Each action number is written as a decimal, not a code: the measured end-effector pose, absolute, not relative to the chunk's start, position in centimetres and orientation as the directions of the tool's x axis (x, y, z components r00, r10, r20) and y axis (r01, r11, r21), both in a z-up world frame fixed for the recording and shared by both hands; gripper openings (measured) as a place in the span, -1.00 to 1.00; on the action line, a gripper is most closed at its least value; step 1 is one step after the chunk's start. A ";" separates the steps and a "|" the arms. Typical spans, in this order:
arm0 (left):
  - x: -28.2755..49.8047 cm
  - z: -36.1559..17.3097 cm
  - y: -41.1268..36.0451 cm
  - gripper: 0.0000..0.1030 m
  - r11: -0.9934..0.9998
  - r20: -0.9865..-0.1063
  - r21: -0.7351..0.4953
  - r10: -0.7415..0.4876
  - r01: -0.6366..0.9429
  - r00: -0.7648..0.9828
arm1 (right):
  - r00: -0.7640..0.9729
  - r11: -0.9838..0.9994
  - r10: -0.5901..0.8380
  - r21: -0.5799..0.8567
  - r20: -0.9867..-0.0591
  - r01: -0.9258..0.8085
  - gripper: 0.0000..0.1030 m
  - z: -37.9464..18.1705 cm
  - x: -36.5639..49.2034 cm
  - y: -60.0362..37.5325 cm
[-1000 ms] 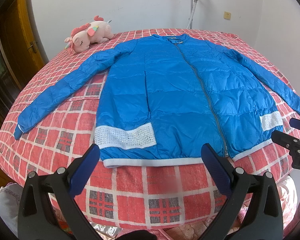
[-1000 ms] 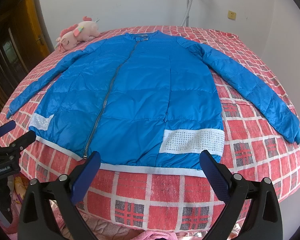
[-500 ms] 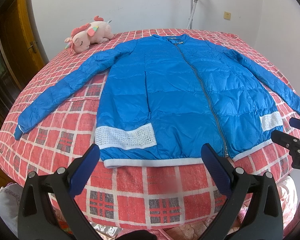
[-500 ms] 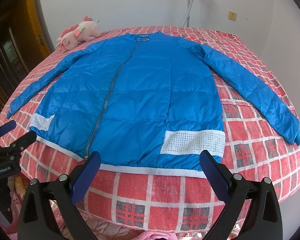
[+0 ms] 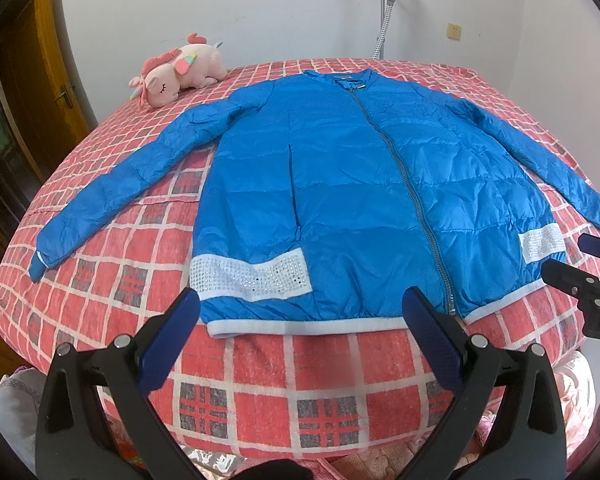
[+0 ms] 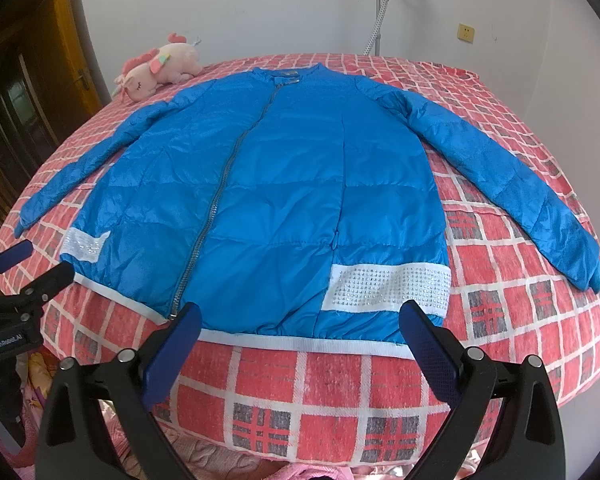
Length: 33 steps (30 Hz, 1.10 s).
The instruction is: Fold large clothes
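Left wrist view: my left gripper point(image 5: 300, 340) hangs spread wide with nothing in it, just short of the jacket point(image 5: 360, 200) hem. My right gripper point(image 6: 300, 344) is equally released. I see the jacket flat, zipped, sleeves out, on the bed point(image 5: 260, 380).

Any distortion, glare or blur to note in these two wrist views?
Left wrist: strong fisheye bulge bends the bed; black corners; a smudged patch on the bedspread below the jacket hem. Right wrist: same bulge, soft daylight, faint sheen on the jacket, otherwise sharp.
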State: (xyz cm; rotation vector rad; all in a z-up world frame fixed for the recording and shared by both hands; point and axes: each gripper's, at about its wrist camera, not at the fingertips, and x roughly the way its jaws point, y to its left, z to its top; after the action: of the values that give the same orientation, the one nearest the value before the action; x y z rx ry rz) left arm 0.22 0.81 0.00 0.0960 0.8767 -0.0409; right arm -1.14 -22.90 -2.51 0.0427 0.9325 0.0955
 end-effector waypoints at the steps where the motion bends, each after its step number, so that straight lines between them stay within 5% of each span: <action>1: 0.2 0.0 0.8 0.94 0.995 -0.769 0.067 0.004 0.075 0.639 | 0.592 0.995 0.102 0.079 -0.800 -0.064 0.92 -2.5 -1.1 -22.9; 15: 2.4 1.0 -0.6 0.94 0.989 -0.756 0.099 0.004 0.109 0.654 | 0.638 0.996 0.065 0.085 -0.767 0.000 0.92 -1.3 0.0 -26.3; 19: 5.2 1.5 -1.4 0.94 0.985 -0.746 0.103 -0.014 0.136 0.666 | 0.644 0.993 -0.033 0.048 -0.764 0.108 0.92 -0.7 1.4 -30.6; 33: 18.4 0.0 -5.3 0.94 0.982 -0.795 0.001 -0.113 0.188 0.596 | 0.564 0.746 -0.074 0.330 -0.823 0.579 0.92 -4.1 1.5 -56.0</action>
State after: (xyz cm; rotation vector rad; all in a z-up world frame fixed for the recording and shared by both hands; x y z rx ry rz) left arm 18.44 -5.28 0.00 0.0881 0.9156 -0.1748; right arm 1.53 -55.98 -4.14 0.6313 0.8987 -0.4157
